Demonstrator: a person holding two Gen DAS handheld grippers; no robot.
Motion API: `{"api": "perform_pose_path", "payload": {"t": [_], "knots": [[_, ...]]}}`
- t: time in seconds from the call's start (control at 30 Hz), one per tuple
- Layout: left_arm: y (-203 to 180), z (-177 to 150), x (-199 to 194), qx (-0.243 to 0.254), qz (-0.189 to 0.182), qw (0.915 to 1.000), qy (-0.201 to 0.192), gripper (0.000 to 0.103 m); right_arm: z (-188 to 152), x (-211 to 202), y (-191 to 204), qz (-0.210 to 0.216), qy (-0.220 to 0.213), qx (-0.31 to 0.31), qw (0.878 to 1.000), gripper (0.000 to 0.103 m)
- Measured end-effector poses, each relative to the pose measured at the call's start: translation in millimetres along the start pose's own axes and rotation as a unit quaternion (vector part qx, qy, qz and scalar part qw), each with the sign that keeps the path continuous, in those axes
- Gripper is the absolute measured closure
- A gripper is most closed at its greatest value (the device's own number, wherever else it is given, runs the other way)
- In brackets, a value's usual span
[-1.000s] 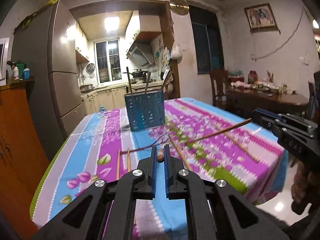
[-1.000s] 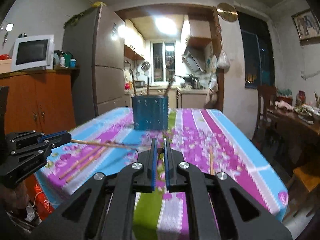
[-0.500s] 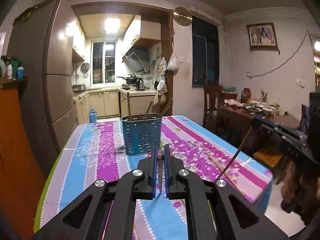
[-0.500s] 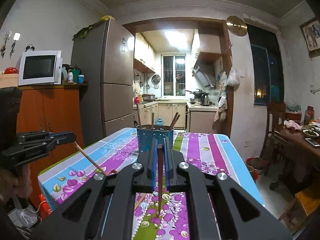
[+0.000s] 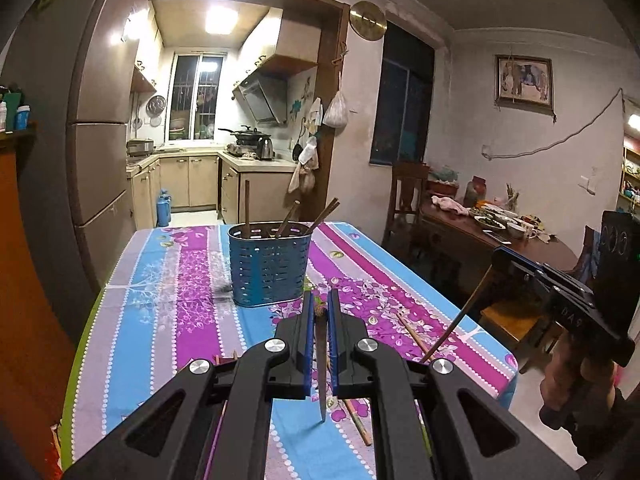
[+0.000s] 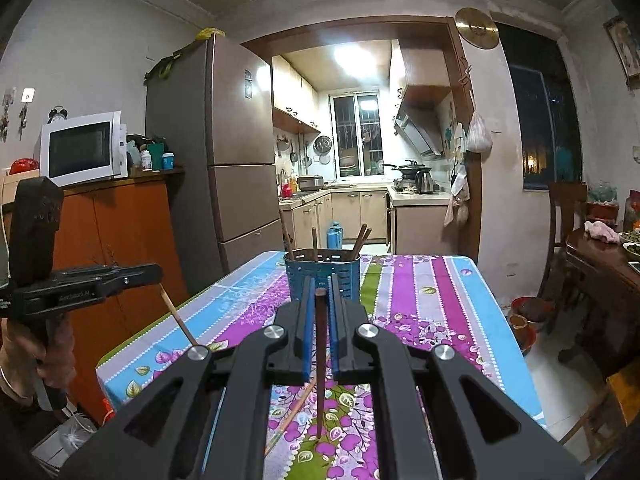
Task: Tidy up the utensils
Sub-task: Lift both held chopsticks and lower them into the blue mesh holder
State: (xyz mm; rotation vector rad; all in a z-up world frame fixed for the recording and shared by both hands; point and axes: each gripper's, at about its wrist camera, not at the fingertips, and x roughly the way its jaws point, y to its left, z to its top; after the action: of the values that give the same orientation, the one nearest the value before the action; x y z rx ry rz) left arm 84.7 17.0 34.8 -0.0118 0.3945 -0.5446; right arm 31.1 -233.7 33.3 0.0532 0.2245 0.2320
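Note:
A blue perforated utensil holder [image 5: 269,266] stands on the table with several chopsticks in it; it also shows in the right wrist view [image 6: 322,270]. My left gripper [image 5: 319,308] is shut on a dark chopstick [image 5: 321,368] that hangs point down. My right gripper [image 6: 320,294] is shut on another brown chopstick [image 6: 320,364], also point down. Both are held above the table, short of the holder. Each gripper shows in the other's view, the right one [image 5: 504,264] and the left one [image 6: 154,274].
The table has a striped floral cloth [image 5: 168,308]. Loose chopsticks [image 5: 408,330] lie on it near the front [image 6: 294,410]. A wooden cabinet [image 6: 120,240] stands to the left, a fridge [image 6: 240,184] behind it, and a chair and dining table [image 5: 472,232] to the right.
Both grippers have lifted and tilted up, so the held chopsticks swung from level to hanging point down. The view rose from the tabletop toward the holder.

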Motion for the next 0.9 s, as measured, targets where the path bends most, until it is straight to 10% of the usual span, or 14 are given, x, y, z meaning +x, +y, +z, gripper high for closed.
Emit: {"api": "perform_pose_path", "payload": {"t": [0.3,0.9], "knots": [[3.4,20.5,-4.1,0.009,-0.004,0.9997,-0.021,0.095,19.9,11.0,7.8,0.01,-0.013,-0.016,1.0,0.098],[17.4,195.9,77.7,0.059,0.015,0.9797,-0.191,0.095,148.8,114.1,-19.7,-0.003,-0.131,-0.012,0.991,0.098]]}}
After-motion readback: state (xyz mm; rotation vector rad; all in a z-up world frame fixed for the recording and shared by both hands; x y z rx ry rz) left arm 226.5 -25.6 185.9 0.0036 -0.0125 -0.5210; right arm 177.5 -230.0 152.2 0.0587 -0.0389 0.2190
